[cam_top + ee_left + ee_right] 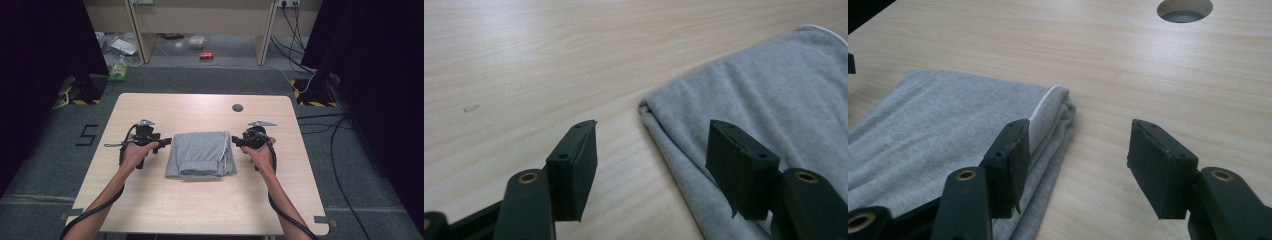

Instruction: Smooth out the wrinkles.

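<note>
A: Where's the garment?

B: The folded grey garment (201, 154) lies flat mid-table (150, 200), its long axis running near to far, the rolled waistband end toward the person.

A: And the tongs?

B: Left tongs (651, 160) stand apart and empty, just beside its left edge. Right tongs (1075, 162) are parted too, gripping nothing, over its right edge.

A: Anything nearby?

B: 1 round hole (237, 107) farther back.
</note>
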Action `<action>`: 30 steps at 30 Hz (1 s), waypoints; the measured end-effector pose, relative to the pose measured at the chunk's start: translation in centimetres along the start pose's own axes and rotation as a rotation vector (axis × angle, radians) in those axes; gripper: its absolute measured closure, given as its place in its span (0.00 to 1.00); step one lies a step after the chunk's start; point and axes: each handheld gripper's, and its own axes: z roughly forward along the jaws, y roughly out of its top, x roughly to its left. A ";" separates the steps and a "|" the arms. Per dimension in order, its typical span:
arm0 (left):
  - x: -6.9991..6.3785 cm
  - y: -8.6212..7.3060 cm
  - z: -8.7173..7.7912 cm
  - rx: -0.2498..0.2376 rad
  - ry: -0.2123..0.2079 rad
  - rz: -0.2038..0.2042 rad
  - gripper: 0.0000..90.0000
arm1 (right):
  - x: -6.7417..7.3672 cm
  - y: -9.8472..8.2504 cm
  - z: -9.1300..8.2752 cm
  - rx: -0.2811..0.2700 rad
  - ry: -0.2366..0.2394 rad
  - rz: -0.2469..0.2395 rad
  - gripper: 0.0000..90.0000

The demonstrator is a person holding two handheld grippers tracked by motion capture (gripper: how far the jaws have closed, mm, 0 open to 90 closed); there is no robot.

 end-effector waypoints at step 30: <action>-3.7 -5.7 -5.1 0.012 -0.125 0.076 0.21 | 4.0 -3.4 -3.9 0.004 0.065 -0.130 0.39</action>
